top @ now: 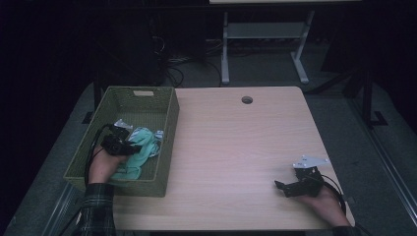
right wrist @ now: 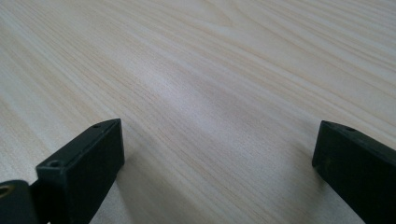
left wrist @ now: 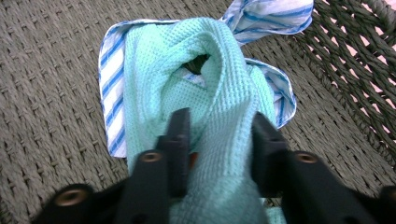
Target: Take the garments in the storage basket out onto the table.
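At the left of the table (top: pixel 236 147) stands a green woven basket (top: pixel 167 147), and inside it lies the mint-green cloth (left wrist: pixel 219 93). It is a waffle-textured towel, pale and soft-looking, bunched into loose folds with a dark hollow near the top of the heap where one fold curls over. Under it and around its edges lies a white cloth with blue stripes (left wrist: pixel 109 84), showing at the mint cloth's left side, at its right side and as a twisted end above it in the left gripper view. Both rest on the basket's woven bottom, near the wall that faces the table's middle.

The left tool (left wrist: pixel 219 135) reaches into the basket from the person's side, held in the left hand (top: pixel 101 164), whose plaid sleeve (top: pixel 98 206) comes in from the bottom edge. Its two black jaws pinch a raised ridge of the mint-green cloth between them; the fabric bulges up and over between the pads.

The middle of the table is bare pale wood with a round cable hole (top: pixel 247 100) near its far edge.

At the right, the right tool (top: pixel 287 188) rests low over the table near the front right corner, in the right hand (top: pixel 322 196). Its jaws stand spread wide, with bare wood between them.
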`<state>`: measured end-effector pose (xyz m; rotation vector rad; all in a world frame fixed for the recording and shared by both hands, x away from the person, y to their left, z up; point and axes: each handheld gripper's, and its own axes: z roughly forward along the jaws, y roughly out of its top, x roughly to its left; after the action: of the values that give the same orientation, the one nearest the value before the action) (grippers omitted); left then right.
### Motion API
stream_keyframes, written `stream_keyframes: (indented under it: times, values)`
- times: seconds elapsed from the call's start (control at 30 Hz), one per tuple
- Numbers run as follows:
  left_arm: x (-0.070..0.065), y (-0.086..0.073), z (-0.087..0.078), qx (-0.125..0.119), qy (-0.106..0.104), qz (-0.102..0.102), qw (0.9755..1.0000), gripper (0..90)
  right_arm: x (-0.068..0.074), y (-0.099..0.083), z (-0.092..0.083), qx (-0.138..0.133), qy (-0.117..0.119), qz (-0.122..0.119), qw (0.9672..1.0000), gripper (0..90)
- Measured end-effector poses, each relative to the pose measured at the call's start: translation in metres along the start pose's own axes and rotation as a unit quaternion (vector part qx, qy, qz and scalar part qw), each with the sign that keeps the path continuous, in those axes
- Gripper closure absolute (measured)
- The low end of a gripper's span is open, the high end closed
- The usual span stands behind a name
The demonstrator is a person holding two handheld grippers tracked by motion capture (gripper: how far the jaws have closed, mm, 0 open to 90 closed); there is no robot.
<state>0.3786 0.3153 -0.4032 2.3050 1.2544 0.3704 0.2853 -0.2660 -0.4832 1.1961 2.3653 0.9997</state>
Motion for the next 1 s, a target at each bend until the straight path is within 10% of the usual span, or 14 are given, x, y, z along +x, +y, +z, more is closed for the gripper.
stream_keyframes:
  times: [0.43,1.0]
  values:
    - [0.007,0.001,-0.023,-0.075,-0.047,-0.031,0.9956,87.1,0.000,0.000,0.000,0.000,0.000,0.000,1.0000,1.8]
    - [0.003,0.012,-0.067,-0.158,-0.050,-0.037,0.9855,87.1,0.000,0.000,0.000,0.000,0.000,0.000,1.0000,1.8]
